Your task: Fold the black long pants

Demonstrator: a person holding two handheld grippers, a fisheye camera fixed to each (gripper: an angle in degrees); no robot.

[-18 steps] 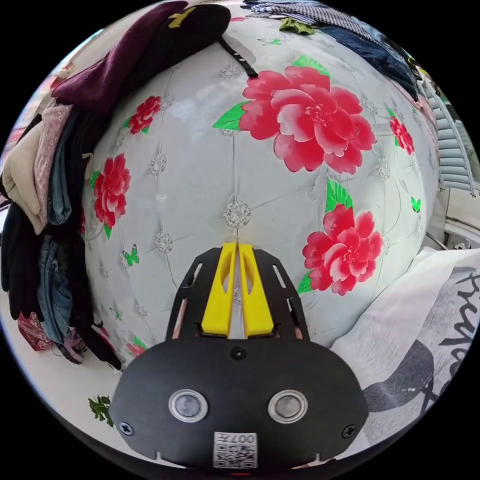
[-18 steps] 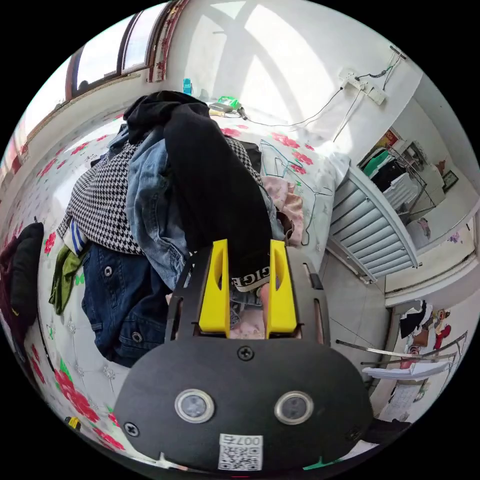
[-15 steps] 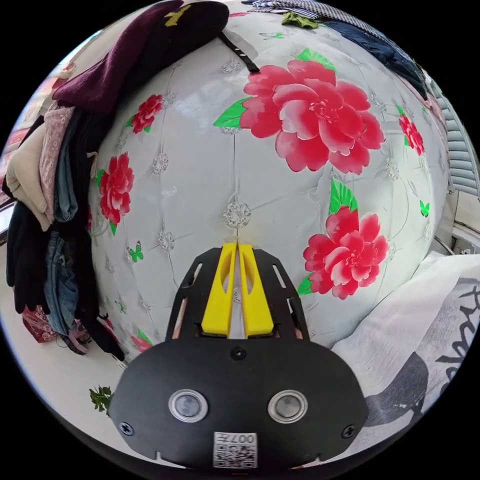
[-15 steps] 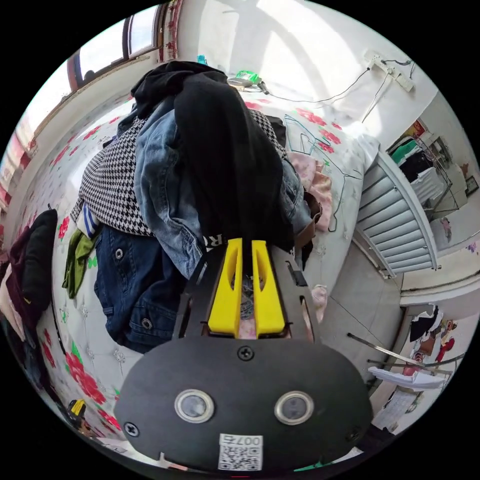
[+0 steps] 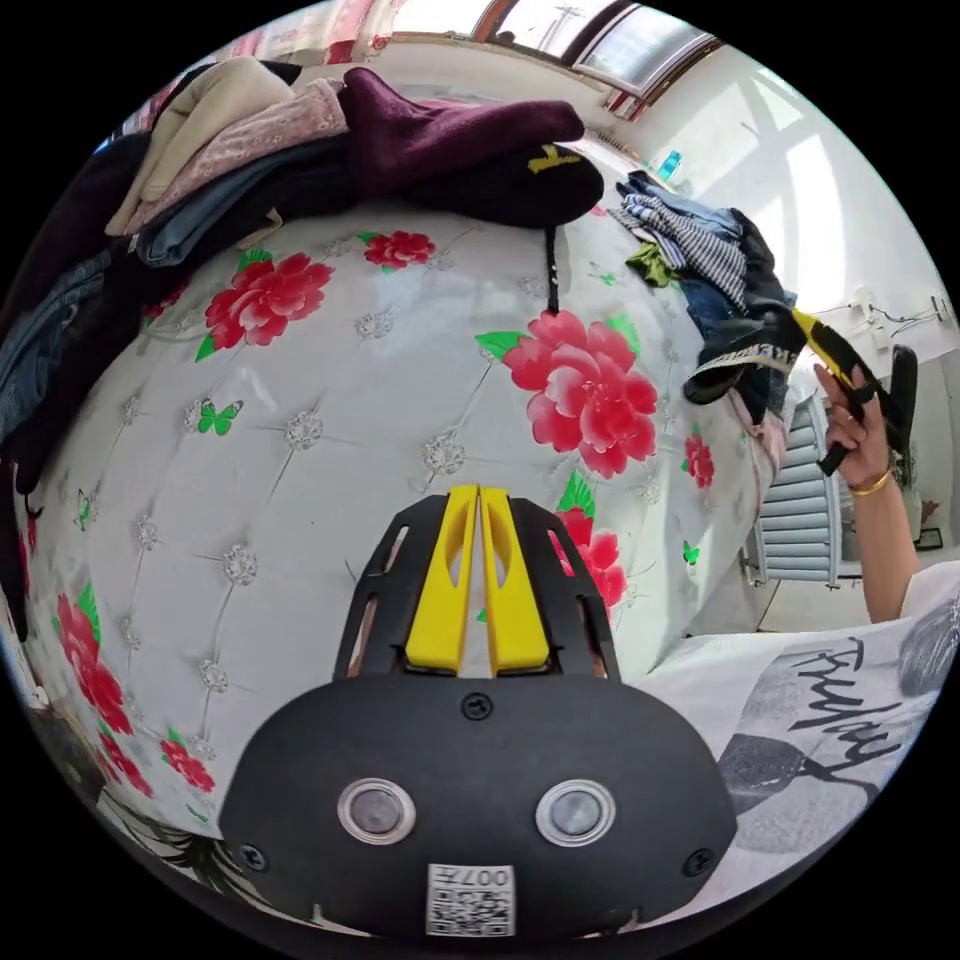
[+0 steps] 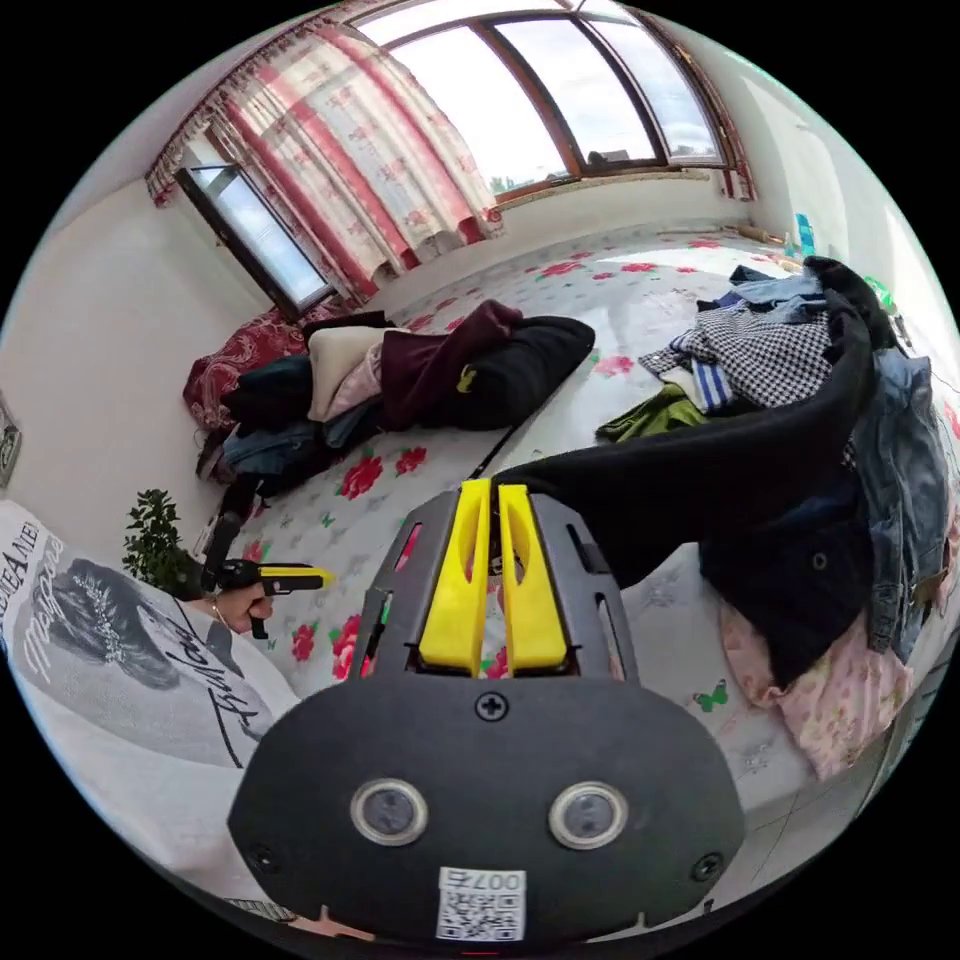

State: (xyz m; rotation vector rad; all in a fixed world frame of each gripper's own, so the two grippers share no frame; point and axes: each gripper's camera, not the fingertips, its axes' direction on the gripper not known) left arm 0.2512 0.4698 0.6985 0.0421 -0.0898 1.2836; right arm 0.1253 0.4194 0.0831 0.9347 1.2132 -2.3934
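Bed spreading wide, floral, offering bare folding space between clothes heaps. Black long pants stretching from far pile, being drawn out by right gripper, jaws pinching waistband. Left gripper hovering over bare cover, jaws pressed together, empty.

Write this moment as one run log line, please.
right tool: shut on black pants | left tool: shut, empty | pants: lifted from clothes pile
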